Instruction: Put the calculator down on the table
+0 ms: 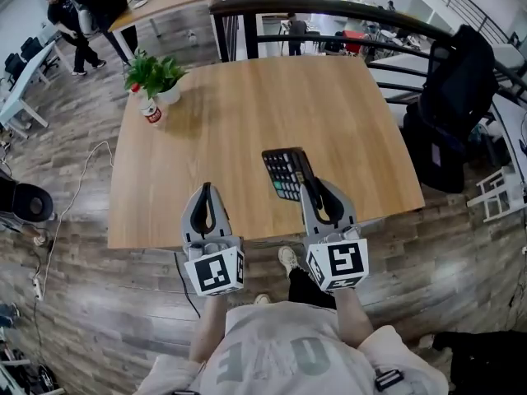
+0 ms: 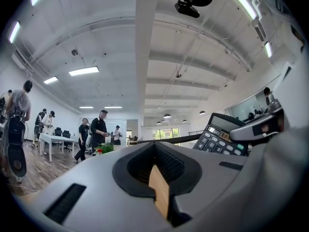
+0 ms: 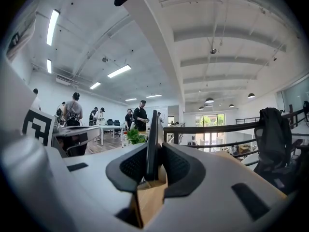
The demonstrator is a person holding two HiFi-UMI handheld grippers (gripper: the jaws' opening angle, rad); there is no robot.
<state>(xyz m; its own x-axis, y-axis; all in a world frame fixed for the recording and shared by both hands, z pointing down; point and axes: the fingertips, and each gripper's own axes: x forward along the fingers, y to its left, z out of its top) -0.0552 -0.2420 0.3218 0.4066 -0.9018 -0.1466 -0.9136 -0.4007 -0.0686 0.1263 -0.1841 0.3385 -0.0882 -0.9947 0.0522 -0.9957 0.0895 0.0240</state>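
A black calculator (image 1: 286,174) with green and grey keys is clamped at its near end in my right gripper (image 1: 311,186), which is shut on it. It stands on edge over the front part of the wooden table (image 1: 247,105), keys facing left. The right gripper view shows it edge-on as a thin dark slab (image 3: 153,129) between the pads. My left gripper (image 1: 206,191) hovers beside it over the table's front edge, shut and empty. From the left gripper view (image 2: 155,146) the calculator's keypad and display (image 2: 222,134) show at the right.
A potted plant (image 1: 156,74) and a small bottle (image 1: 151,109) stand at the table's far left corner. A dark railing (image 1: 329,11) runs behind the table. A black bag hangs on a chair (image 1: 457,89) at the right. People (image 1: 82,15) stand far left.
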